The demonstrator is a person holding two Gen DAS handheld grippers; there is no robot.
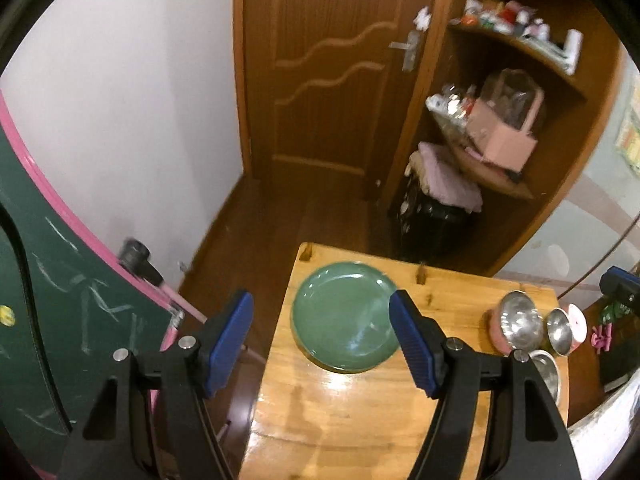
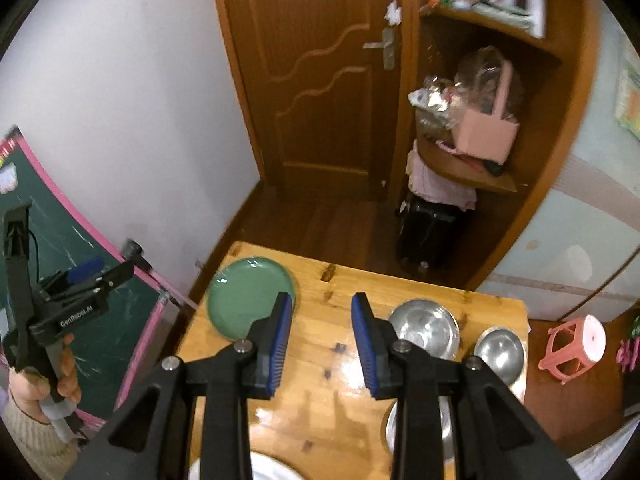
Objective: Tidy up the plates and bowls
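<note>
A green plate (image 1: 344, 316) lies flat near the far left corner of the wooden table (image 1: 340, 420). My left gripper (image 1: 322, 340) hovers above the table's left edge, its jaws wide open and empty. Three steel bowls (image 1: 520, 320) cluster at the table's right side. In the right wrist view the green plate (image 2: 250, 298) sits left of my right gripper (image 2: 322, 344), which hangs over the table (image 2: 320, 400) with a narrower gap and nothing in it. Steel bowls (image 2: 426, 326) (image 2: 500, 352) (image 2: 420, 424) lie to its right. A white plate (image 2: 260, 468) shows at the bottom edge.
A green chalkboard with a pink frame (image 1: 80, 288) leans left of the table. Behind stand a wooden door (image 1: 320, 80), a cluttered shelf unit (image 1: 500, 140) and a black case (image 1: 432, 216). A pink stool (image 2: 572, 344) lies right of the table. A hand (image 2: 44, 384) holds the left gripper.
</note>
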